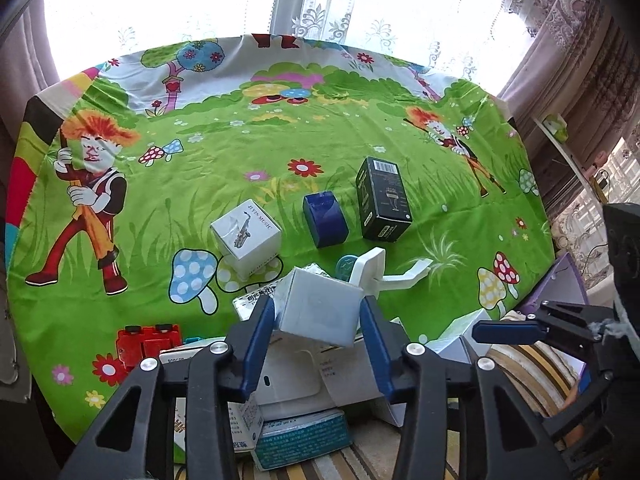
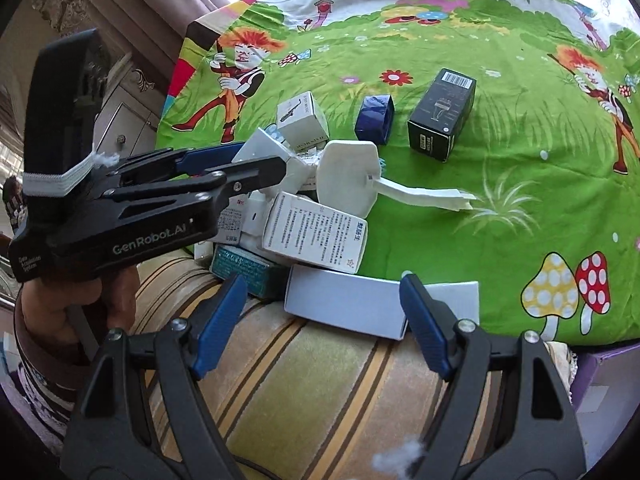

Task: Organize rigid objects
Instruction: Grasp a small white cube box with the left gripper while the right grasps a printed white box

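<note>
The left tongs (image 1: 318, 316) are clamping a small white carton (image 1: 320, 308) by two opposite side faces, the blue pads (image 1: 262, 320) pressing flat against the card. The carton is sitting tilted, one corner raised, on top of the heap of boxes at the near edge of the table (image 1: 360, 136), which is wearing a bright green cartoon cloth. The right tongs (image 2: 324, 312) are hanging released, their blue fingers spread wide with nothing between them, hovering above a flat white box (image 2: 344, 304) that is lying at the near right of the heap, partly over the striped cushion (image 2: 304, 392).

Farther out on the cloth three boxes are already standing in a loose row: a white cube printed with a saxophone (image 1: 246, 236) on the left, a dark blue box (image 1: 325, 219) in the middle and a tall black box (image 1: 383, 200) on the right. A white plastic piece with a long arm (image 1: 384, 272) is lying just beyond the held carton.

The carton is looking like thin cardboard, light and probably hollow or nearly so, so it is likely giving a little under pressure; a hard squeeze could dent it. Its faces are smooth and may be sliding against the pads, so gripping low on the flat sides, across the middle rather than near a corner, seems soundest.
</note>
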Motion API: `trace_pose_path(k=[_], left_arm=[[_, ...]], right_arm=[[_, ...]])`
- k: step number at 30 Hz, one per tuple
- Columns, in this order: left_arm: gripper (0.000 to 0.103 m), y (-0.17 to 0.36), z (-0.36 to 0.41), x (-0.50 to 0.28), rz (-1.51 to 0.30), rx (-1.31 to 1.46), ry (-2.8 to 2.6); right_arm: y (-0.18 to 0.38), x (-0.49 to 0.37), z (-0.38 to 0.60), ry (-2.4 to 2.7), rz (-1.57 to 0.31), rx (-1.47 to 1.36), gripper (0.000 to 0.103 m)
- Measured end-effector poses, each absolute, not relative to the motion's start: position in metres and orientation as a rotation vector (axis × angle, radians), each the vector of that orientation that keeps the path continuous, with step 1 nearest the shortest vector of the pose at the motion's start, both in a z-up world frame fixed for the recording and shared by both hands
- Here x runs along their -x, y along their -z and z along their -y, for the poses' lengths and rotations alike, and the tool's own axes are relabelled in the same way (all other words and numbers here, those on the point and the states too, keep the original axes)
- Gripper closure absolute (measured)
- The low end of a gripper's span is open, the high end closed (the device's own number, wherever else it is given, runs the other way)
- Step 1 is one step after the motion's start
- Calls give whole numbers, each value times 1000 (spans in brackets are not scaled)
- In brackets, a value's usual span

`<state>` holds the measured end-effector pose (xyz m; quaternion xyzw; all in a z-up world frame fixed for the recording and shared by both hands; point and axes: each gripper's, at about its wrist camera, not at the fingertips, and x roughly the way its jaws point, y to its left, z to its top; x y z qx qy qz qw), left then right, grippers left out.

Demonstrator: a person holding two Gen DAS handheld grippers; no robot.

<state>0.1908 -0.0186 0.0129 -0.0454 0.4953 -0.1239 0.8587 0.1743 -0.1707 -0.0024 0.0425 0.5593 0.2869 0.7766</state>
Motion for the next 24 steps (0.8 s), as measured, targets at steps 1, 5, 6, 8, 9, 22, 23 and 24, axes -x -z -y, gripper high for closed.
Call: trace_pose_path(k=[1,5,6,8,9,22,23,24], left_arm=[[58,-14,16,-190,-1034,112,259],[78,-22,6,-182,-1004,173,254],[78,-24,3,-181,-994,191,251],[78,-25,-1,-179,-987,204,244],[78,-23,-2,-179,-990,206,243],[45,-15,-20,-185,-1044,425,232],[40,-15,-20,-188,-1057,452,227],[39,-15,-20,-190,-1070,476,227]], right_arm=[[3,-178,170,-615,-1213,-106,22],[12,-192,165,-608,-1252,-171,21],[14,-194,164,-609,-1264,-187,20],[18,-198,162,-612,-1273,-205,20],[20,-200,161,-606,-1276,-209,20],[33,-205,142,-619,-1290,-132,15],[35,-205,141,-622,-1293,-128,15],[36,-205,140,-625,-1296,-124,15]])
